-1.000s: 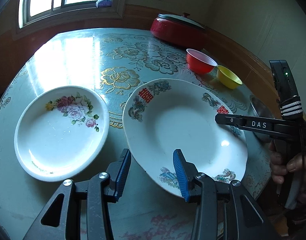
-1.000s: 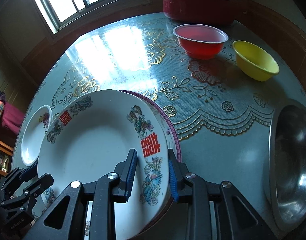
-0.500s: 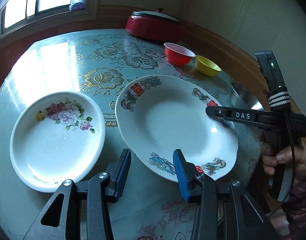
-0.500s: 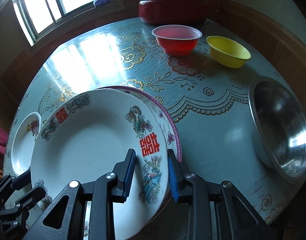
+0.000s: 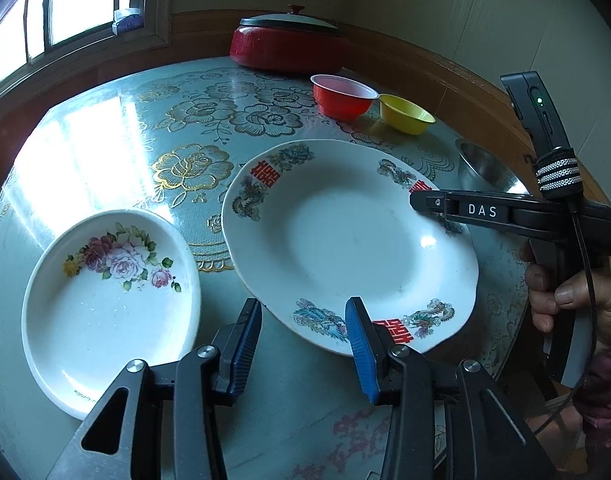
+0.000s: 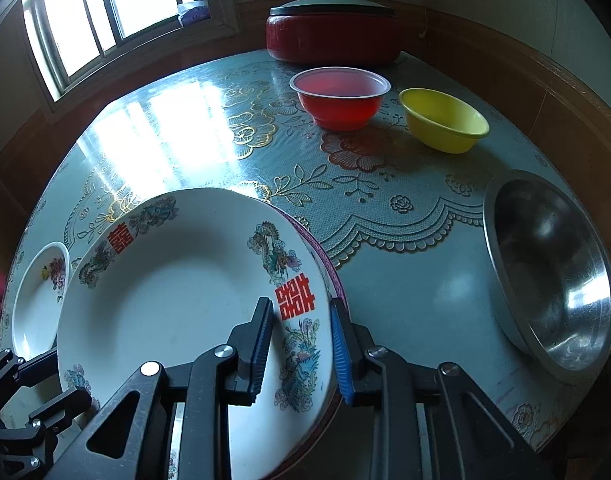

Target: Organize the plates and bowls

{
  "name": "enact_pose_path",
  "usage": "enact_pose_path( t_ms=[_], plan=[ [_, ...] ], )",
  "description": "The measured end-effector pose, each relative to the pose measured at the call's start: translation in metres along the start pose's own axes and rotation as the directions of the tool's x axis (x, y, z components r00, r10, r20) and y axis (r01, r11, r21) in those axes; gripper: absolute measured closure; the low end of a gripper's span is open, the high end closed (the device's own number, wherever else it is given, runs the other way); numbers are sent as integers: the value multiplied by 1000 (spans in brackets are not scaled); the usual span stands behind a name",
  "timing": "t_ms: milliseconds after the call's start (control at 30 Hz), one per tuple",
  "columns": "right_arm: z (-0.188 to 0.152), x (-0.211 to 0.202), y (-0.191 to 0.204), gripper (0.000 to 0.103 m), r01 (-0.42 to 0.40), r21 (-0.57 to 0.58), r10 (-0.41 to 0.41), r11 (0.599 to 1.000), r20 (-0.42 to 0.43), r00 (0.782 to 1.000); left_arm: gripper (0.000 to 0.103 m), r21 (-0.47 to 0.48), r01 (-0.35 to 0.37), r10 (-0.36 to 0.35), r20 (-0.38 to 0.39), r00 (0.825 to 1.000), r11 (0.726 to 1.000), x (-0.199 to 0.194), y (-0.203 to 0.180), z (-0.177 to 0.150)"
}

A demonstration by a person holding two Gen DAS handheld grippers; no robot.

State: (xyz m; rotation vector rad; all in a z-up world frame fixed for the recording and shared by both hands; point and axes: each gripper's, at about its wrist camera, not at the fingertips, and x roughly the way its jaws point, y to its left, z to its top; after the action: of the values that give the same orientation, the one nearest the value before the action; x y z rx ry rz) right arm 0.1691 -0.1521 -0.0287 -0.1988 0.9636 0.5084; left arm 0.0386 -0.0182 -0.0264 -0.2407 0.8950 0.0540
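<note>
My right gripper [image 6: 301,344] is shut on the near rim of a large white plate with red characters and dragons [image 6: 177,292], holding it tilted above a purple-rimmed plate [image 6: 331,276] beneath it. The held plate also shows in the left wrist view [image 5: 345,240], with the right gripper [image 5: 421,200] at its right edge. My left gripper [image 5: 301,344] is open and empty, just in front of that plate's near edge. A white rose-patterned plate [image 5: 105,304] lies on the table to the left and also shows in the right wrist view [image 6: 37,300].
A red bowl [image 6: 339,96], a yellow bowl [image 6: 443,120] and a steel bowl [image 6: 545,272] stand on the right side of the round table [image 6: 405,280]. A red lidded pot [image 6: 333,24] sits at the back. A wooden wall rail and window lie behind.
The right gripper has lifted and drawn back with the dragon plate, tilting it off the purple-rimmed plate. The left gripper pulled back slightly and stayed open.
</note>
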Motion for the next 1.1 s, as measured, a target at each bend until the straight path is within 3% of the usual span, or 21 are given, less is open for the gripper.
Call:
enact_pose_path(
  t_ms=[233,600,733,833,900,1000,1100],
  plan=[
    [-1,0,-3,73,-17,41,18,999,-3,1000,56,-14,11,-11,20,1000,1000,-6,7,-2],
    [-8,-39,11,68,-21,101,8,995,123,992,56,-57,40,-35,81,996,998,-33,41,-10],
    [-12,-52,34,68,-158,90,143,983,158,977,56,-88,41,-33,95,995,995,-44,63,-11],
    [-18,-53,68,68,-340,48,332,939,128,935,56,-113,33,-20,120,993,993,-54,84,-10],
    [-23,-50,94,68,-414,14,411,910,93,907,56,-135,23,-5,130,991,991,-58,100,-10],
    [-31,-41,129,68,-483,-9,483,876,34,875,56,-163,0,23,142,990,987,-64,123,-12],
    [-36,-30,154,68,-506,-16,506,862,-14,862,57,-185,-14,43,151,988,983,-68,144,-14]
  ],
)
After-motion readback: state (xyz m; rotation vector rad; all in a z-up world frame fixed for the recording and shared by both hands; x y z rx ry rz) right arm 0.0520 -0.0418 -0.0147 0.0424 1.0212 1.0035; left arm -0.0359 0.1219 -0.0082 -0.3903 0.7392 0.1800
